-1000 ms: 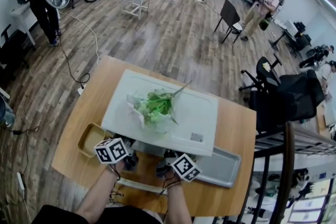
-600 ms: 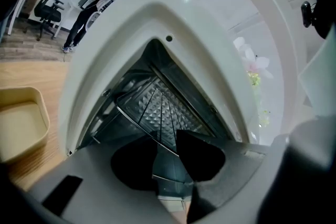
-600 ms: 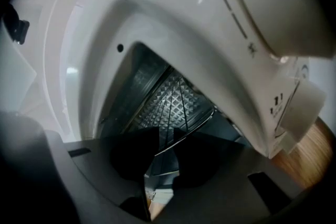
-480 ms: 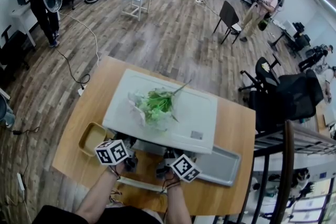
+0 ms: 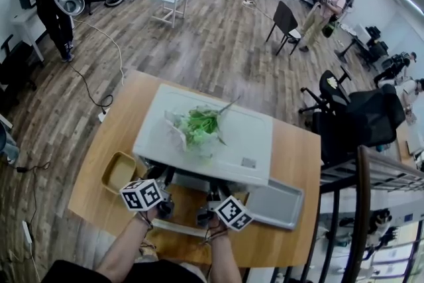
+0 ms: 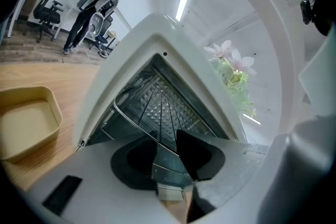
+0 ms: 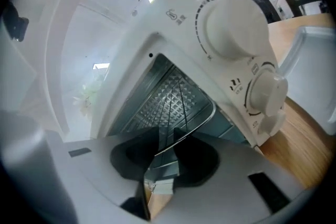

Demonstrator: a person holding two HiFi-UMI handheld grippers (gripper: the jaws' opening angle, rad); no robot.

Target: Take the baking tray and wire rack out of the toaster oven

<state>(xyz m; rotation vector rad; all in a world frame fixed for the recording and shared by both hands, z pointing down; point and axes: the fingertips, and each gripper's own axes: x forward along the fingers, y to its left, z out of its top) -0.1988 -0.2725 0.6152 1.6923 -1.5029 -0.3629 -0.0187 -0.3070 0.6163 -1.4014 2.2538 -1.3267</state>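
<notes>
Metal wire rack (image 7: 200,125) in the toaster oven (image 5: 245,136) mouth, frame centre, is clenched by our left gripper (image 6: 167,150) and just-tightened right gripper (image 7: 160,152); next we should draw it level outward.

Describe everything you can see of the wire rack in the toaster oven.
The wire rack is thin, shiny metal: a front rail with rounded corners and straight bars running back. It sits inside the open white toaster oven, over a diamond-embossed surface. Its front rail passes between the jaws of the left gripper and the right gripper, whose jaws have just been closing. Both look clamped on it.
</notes>
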